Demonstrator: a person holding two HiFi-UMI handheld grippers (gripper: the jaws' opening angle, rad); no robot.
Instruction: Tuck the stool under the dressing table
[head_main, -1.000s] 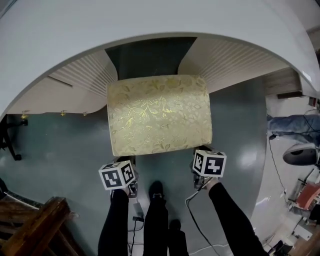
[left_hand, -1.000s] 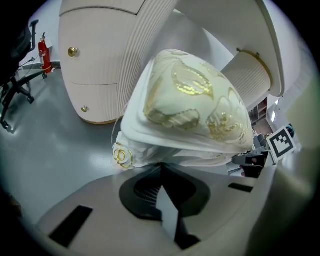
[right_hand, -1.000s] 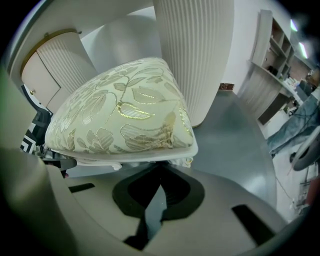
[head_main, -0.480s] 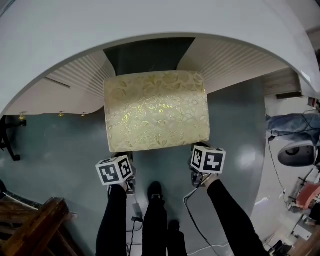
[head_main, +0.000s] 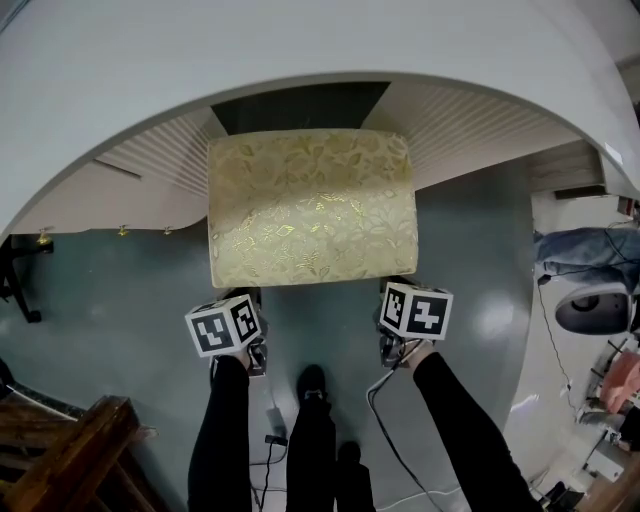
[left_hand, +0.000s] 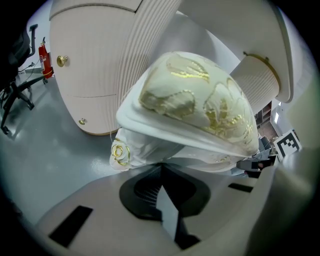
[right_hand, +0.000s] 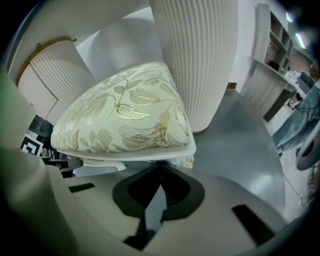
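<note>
Grey floor (head_main: 130, 280) | stool (head_main: 310, 205) far edge just under dressing table (head_main: 300, 40) | left gripper (left_hand: 161, 169), right gripper (right_hand: 160, 172) clenched on its near corners | best I push evenly, straight, centred between ribbed pedestals (head_main: 170, 150).

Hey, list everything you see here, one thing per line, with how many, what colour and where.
stool: one, white frame with gold floral cushion, far edge entering the dressing table's kneehole.
dressing table: one, white, curved top over ribbed side cabinets.
knobs: at least two, gold, on the left cabinet.
floor: grey-green, glossy.
wooden furniture: one piece, brown, bottom left.
cable: one, black, on the floor by the right arm.
left tool: one, jaws together, tips at the stool's near left corner.
right tool: one, jaws together, at the near right corner.
legs: black trousers, between the tools.
</note>
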